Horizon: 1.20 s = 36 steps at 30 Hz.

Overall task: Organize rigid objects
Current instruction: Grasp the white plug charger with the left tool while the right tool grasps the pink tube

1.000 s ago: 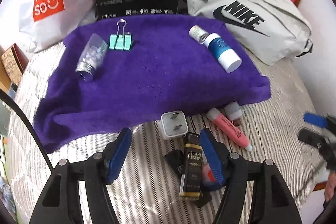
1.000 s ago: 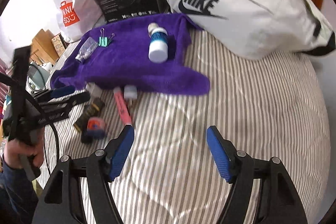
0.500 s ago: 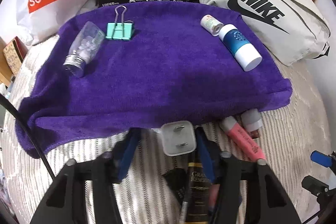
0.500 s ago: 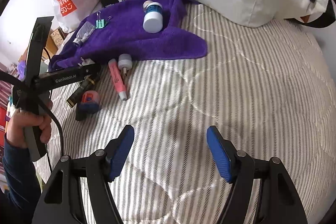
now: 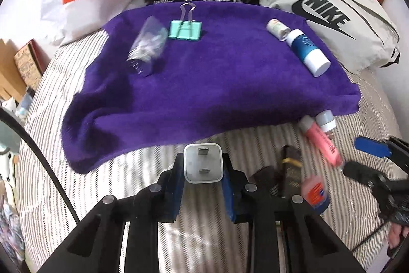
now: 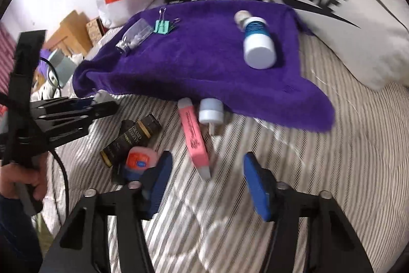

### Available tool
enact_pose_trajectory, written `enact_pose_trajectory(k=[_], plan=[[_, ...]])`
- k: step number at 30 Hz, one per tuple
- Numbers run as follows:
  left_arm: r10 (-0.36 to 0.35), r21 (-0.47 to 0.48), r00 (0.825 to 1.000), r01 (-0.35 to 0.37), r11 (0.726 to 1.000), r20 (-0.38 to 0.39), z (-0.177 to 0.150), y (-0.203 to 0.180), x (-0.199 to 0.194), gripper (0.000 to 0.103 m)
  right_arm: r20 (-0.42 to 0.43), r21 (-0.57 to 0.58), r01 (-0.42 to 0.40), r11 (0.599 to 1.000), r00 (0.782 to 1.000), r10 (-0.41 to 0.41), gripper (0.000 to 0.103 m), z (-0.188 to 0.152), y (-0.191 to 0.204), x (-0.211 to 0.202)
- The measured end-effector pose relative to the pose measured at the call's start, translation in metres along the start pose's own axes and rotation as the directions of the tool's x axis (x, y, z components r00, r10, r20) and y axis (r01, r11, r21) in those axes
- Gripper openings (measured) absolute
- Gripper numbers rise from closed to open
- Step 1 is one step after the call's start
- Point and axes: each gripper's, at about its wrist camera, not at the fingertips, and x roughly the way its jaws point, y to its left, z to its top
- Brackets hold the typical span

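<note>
Left gripper (image 5: 203, 172) clamped on white plug adapter (image 5: 203, 162), blue pads pressed to both its sides, prongs facing camera; adapter held over striped bedcover (image 5: 122, 186), just short of near edge of purple towel (image 5: 217, 83). Right gripper (image 6: 205, 179) spread wide, gripping nothing, pink tube (image 6: 194, 138) lying between the pads' line at 12 o'clock. On towel, left wrist view: clear bottle (image 5: 147, 47) at 10 o'clock, teal binder clip (image 5: 185, 28) at 12, small white vial (image 5: 278, 28) touching blue-and-white bottle (image 5: 308, 51) at 2. Off towel, at its near edge: grey-capped bottle (image 6: 211, 113) just beside pink tube. Dark box (image 6: 130, 138) and orange-labelled jar (image 6: 139, 161) at 9 o'clock of right gripper. Motion blur noted in both views.
</note>
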Motion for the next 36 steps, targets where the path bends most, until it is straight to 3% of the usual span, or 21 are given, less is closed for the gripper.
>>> enact_pose_trajectory(k=[3, 7, 9, 13, 21, 27, 36], plan=[[-0.012, -0.018, 1.0, 0.012, 1.0, -0.003, -0.006, 0.01, 0.0, 0.026, -0.022, -0.031, 0.022, 0.999, 0.999, -0.023, 0.037, 0.003, 0.003, 0.013], [-0.024, -0.03, 1.0, 0.024, 0.999, 0.002, -0.011, 0.016, 0.001, 0.026, -0.001, -0.091, 0.078, 0.993, 0.997, -0.079, 0.03, 0.006, 0.017, 0.019], [-0.025, -0.031, 1.0, 0.025, 0.999, 0.003, -0.012, 0.015, 0.001, 0.026, 0.001, -0.132, 0.098, 0.986, 0.995, -0.099, 0.02, 0.005, 0.024, 0.02], [-0.024, -0.021, 1.0, 0.024, 0.999, 0.004, -0.013, 0.015, 0.001, 0.026, -0.02, -0.133, 0.1, 0.986, 0.994, -0.103, 0.019, -0.004, 0.022, 0.013], [-0.039, -0.026, 0.999, 0.039, 0.999, 0.021, -0.017, 0.017, -0.001, 0.026, -0.095, -0.082, 0.154, 0.985, 0.982, -0.162, 0.019, -0.054, 0.003, -0.019], [-0.029, -0.027, 0.999, 0.029, 0.999, 0.021, -0.017, 0.015, -0.001, 0.026, -0.072, -0.112, 0.151, 0.982, 0.985, -0.16, 0.02, -0.046, 0.003, -0.013], [-0.031, -0.022, 0.999, 0.031, 0.999, 0.021, -0.017, 0.015, -0.002, 0.026, -0.112, -0.186, 0.14, 0.973, 0.98, -0.162, 0.017, -0.044, 0.016, -0.013]])
